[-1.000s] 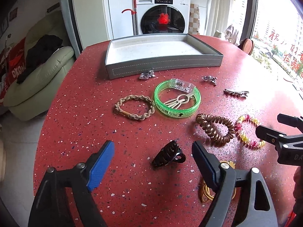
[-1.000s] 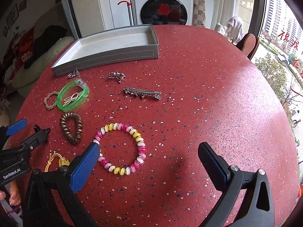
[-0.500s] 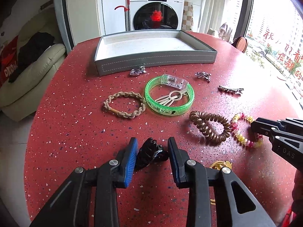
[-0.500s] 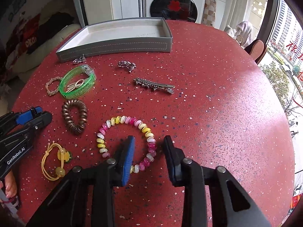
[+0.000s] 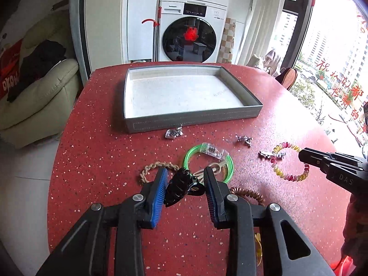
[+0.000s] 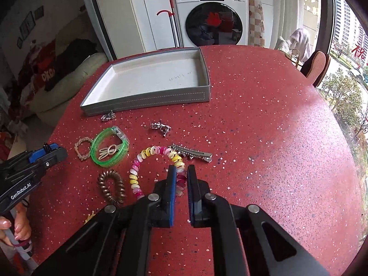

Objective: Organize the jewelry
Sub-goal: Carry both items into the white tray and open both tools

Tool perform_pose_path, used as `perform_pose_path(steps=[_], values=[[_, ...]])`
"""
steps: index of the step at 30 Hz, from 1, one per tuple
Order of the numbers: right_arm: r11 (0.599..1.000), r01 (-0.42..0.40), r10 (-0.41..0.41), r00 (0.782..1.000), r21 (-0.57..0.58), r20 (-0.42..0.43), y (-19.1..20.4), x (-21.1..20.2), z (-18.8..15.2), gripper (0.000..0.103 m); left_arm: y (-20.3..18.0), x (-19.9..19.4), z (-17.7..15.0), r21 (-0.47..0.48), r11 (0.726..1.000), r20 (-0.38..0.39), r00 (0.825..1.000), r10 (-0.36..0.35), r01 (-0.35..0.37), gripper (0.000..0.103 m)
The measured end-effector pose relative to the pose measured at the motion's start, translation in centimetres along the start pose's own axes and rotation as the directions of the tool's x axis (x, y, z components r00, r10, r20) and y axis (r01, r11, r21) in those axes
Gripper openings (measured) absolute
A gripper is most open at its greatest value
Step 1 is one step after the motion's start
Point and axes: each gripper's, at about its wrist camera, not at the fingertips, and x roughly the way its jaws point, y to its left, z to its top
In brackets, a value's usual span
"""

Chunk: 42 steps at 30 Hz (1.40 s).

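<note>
My left gripper (image 5: 185, 171) is shut on a black claw hair clip (image 5: 178, 188), held clear of the red table. My right gripper (image 6: 181, 168) is shut on one side of a pink and yellow spiral bracelet (image 6: 135, 170), whose loop hangs off to the left. From the left wrist view that bracelet (image 5: 279, 170) dangles off the right gripper (image 5: 307, 156), in front of a silver bar clip (image 5: 264, 154). An empty grey tray (image 5: 193, 121) with a white floor sits beyond both grippers, also in the right wrist view as the tray (image 6: 147, 101).
On the table lie a green bangle (image 6: 96, 148) with a beige clip inside, a braided bracelet (image 6: 80, 146), a brown spiral hair tie (image 6: 111, 188), the silver bar clip (image 6: 195, 153), and two small silver pieces (image 6: 161, 127) (image 5: 173, 133). A yellow hair tie (image 5: 257, 241) lies under my left gripper.
Both grippers went from wide open to shut, the left on the black claw clip, the right on the spiral bracelet. Both then rose off the table, nearer the tray.
</note>
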Motion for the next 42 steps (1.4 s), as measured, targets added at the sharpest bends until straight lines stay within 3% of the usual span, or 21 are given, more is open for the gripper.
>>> perform_pose_path(steps=[8,16,26,32,36,37,38,39,42], values=[[1.000,-0.028,0.028,0.999,-0.007,0.041,0.2,1.7,8.1,0.010,1.1,2.9,7.7,0.002,0.999,0.037,0.999,0.035,-0.035,0.051],[0.998,-0.044,0.045,0.999,0.042,-0.011,-0.2,8.4,14.2,0.010,2.8,9.8,12.7,-0.033,0.995,0.015,0.995,0.098,-0.098,0.051],[0.997,0.005,0.001,0.997,0.071,-0.074,-0.6,15.6,15.5,0.010,3.7,17.6,12.9,-0.001,0.983,-0.074,0.981,0.181,-0.182,0.051],[0.996,0.024,-0.015,0.994,0.081,-0.104,-0.8,17.2,14.8,0.010,3.4,19.0,12.2,0.029,0.977,-0.092,0.972,0.215,-0.213,0.052],[0.996,0.028,-0.020,0.995,0.081,-0.102,-0.8,17.3,14.5,0.010,2.9,19.0,12.2,0.061,0.967,-0.062,0.966,0.251,-0.247,0.053],[0.997,0.032,-0.024,0.995,0.071,-0.101,-0.6,17.4,14.4,0.011,2.8,19.0,12.2,0.071,0.962,-0.056,0.962,0.269,-0.265,0.067],[0.998,0.033,-0.026,0.995,0.062,-0.100,-0.5,17.4,14.4,0.011,2.8,18.9,12.2,0.076,0.956,-0.051,0.956,0.289,-0.284,0.090],[0.998,0.026,-0.020,0.995,0.059,-0.100,-0.4,17.3,14.4,0.013,2.8,18.7,12.2,0.073,0.954,-0.044,0.955,0.294,-0.290,0.095],[0.997,-0.014,0.021,0.995,0.077,-0.097,-0.4,17.0,14.4,0.022,3.0,18.1,12.2,0.055,0.962,-0.030,0.962,0.270,-0.268,0.095]])
